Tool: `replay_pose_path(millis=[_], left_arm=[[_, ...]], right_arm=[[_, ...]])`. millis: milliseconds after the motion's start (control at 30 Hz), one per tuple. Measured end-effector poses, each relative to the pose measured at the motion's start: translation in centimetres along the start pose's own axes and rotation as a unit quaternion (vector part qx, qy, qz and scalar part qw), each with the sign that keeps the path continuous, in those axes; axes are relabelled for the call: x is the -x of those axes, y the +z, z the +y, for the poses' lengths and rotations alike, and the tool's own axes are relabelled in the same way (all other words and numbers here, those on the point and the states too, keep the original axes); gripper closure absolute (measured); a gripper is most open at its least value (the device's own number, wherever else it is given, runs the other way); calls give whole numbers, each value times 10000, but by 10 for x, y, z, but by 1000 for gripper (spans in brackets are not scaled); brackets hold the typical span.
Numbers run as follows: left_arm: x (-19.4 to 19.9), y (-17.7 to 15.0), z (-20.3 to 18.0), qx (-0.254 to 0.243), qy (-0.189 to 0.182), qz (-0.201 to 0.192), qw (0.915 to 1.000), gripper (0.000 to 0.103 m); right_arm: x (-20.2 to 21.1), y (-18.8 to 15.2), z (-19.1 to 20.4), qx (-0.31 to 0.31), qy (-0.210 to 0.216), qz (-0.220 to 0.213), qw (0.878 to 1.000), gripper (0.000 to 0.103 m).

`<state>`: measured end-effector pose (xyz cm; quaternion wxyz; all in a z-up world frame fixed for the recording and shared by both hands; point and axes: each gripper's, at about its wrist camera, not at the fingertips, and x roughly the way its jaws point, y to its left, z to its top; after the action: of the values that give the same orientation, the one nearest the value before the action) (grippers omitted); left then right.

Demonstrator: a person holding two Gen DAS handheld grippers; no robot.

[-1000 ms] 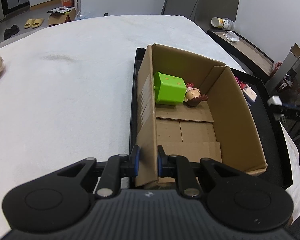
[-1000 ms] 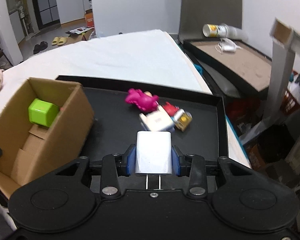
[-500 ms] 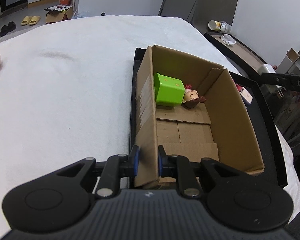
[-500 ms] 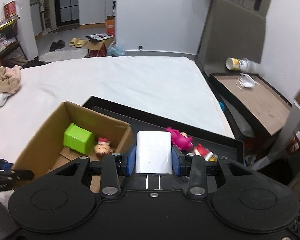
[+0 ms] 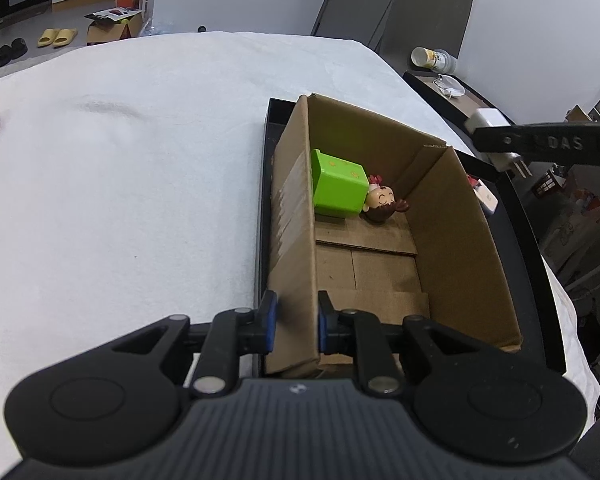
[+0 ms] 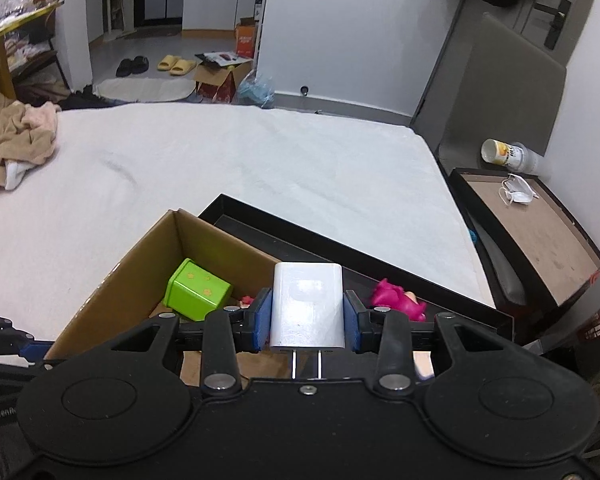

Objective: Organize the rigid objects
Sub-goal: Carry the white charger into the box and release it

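Note:
A cardboard box (image 5: 456, 216) sits on a black tray (image 5: 532, 240) on a white bed. Inside lie a green cube (image 5: 338, 188) and a small doll figure (image 5: 382, 202). My left gripper (image 5: 294, 322) is shut on the box's left wall at its near end. My right gripper (image 6: 307, 320) is shut on a white plug charger (image 6: 307, 306), held above the box's right side; the charger shows in the left wrist view (image 5: 486, 120) over the far right corner. The green cube (image 6: 198, 290) shows below it. A pink toy (image 6: 396, 298) lies on the tray.
The white bed (image 5: 120, 184) spreads left of the tray. A bundle of tan clothes (image 6: 12, 144) lies at its far left. A second tray with a mask (image 6: 516, 194) and a cup (image 6: 504, 154) stands to the right. A white item (image 5: 486, 198) lies on the tray beyond the box.
My right gripper has lifted the charger from the tray and carried it left, over the box. My left gripper keeps its hold on the box wall.

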<state>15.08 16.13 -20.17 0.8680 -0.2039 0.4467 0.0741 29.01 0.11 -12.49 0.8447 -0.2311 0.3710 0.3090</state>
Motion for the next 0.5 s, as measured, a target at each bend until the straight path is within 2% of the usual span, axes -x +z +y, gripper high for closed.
replay_pose_path(millis=[267, 367, 433, 500], left_arm=[[-1, 0, 4, 29, -101, -5, 9999, 84], [-2, 0, 5, 43, -135, -16, 9999, 84], [-2, -1, 6, 54, -169, -26, 9998, 83], [-2, -1, 6, 54, -169, -39, 9998, 83]], right_arm=[[-16, 9, 15, -26, 57, 140, 9999, 66], [-23, 10, 16, -89, -134, 247, 9996, 57], [-24, 10, 15, -106, -265, 238, 9993, 56], [-22, 8, 11, -219, -197, 220, 9993, 56]])
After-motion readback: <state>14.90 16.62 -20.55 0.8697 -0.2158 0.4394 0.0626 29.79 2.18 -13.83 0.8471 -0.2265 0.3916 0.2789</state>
